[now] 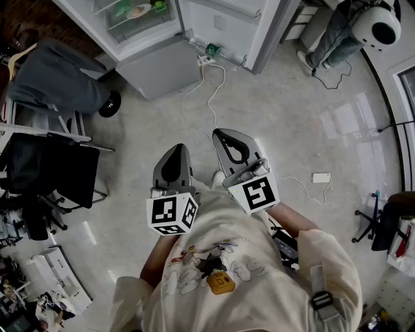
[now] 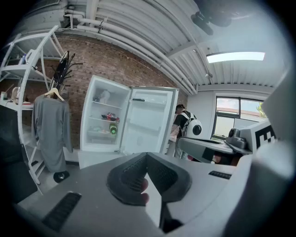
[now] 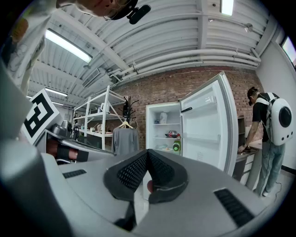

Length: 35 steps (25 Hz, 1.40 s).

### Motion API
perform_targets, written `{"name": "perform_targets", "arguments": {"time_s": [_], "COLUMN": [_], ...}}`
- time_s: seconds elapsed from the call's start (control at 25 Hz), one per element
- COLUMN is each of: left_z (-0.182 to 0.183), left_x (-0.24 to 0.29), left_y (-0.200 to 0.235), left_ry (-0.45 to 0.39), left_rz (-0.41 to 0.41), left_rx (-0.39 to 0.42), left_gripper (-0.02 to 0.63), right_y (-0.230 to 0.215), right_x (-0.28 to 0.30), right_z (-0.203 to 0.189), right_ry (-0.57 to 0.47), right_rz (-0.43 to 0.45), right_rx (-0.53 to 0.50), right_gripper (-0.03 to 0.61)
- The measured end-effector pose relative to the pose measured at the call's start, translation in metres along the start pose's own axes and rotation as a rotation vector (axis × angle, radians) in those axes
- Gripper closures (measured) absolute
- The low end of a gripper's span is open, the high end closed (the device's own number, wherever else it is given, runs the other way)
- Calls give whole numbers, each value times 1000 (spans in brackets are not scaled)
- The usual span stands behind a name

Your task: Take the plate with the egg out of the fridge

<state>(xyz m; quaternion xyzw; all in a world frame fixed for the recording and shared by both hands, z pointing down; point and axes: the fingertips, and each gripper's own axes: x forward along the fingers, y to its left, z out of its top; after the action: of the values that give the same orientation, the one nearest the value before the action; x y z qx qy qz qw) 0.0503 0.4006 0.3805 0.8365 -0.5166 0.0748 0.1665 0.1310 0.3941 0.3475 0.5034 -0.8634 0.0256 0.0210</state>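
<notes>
The white fridge stands open several steps ahead, at the top of the head view. On one of its shelves lies a plate next to a green item; the egg is too small to make out. The left gripper view shows the fridge and that shelf's plate far off. The right gripper view shows the fridge too. My left gripper and right gripper are held side by side near my chest. Both are shut and hold nothing, as the left gripper and the right gripper show in their own views.
The fridge door is swung open to the right. White cables trail over the floor between me and the fridge. A grey garment hangs on a rack at the left, above a black chair. A person stands at the back right.
</notes>
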Motion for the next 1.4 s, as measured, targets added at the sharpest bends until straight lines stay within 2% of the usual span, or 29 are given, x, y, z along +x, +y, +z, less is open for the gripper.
{"name": "perform_targets", "arguments": {"time_s": [0.24, 0.44, 0.64, 0.88, 1.16, 1.4], "left_z": [-4, -6, -12, -22, -24, -29], "left_x": [-8, -11, -11, -12, -11, -21], "left_y": [2, -3, -6, -10, -7, -2], "left_ry": [-12, -2, 9, 31, 35, 38], "left_rz": [16, 8, 8, 8, 6, 40], "left_rx": [-10, -13, -15, -21, -23, -39], "left_gripper": [604, 604, 604, 604, 604, 604], "right_y": [6, 3, 4, 4, 7, 9], "right_x": [-2, -10, -13, -20, -23, -19], "right_z": [-1, -6, -8, -12, -30, -39], "right_ry": [-9, 28, 20, 7, 73, 114], "right_rz": [16, -6, 12, 8, 22, 40], "right_rx": [-17, 17, 72, 86, 68, 162], "right_gripper": [572, 572, 572, 572, 572, 572]}}
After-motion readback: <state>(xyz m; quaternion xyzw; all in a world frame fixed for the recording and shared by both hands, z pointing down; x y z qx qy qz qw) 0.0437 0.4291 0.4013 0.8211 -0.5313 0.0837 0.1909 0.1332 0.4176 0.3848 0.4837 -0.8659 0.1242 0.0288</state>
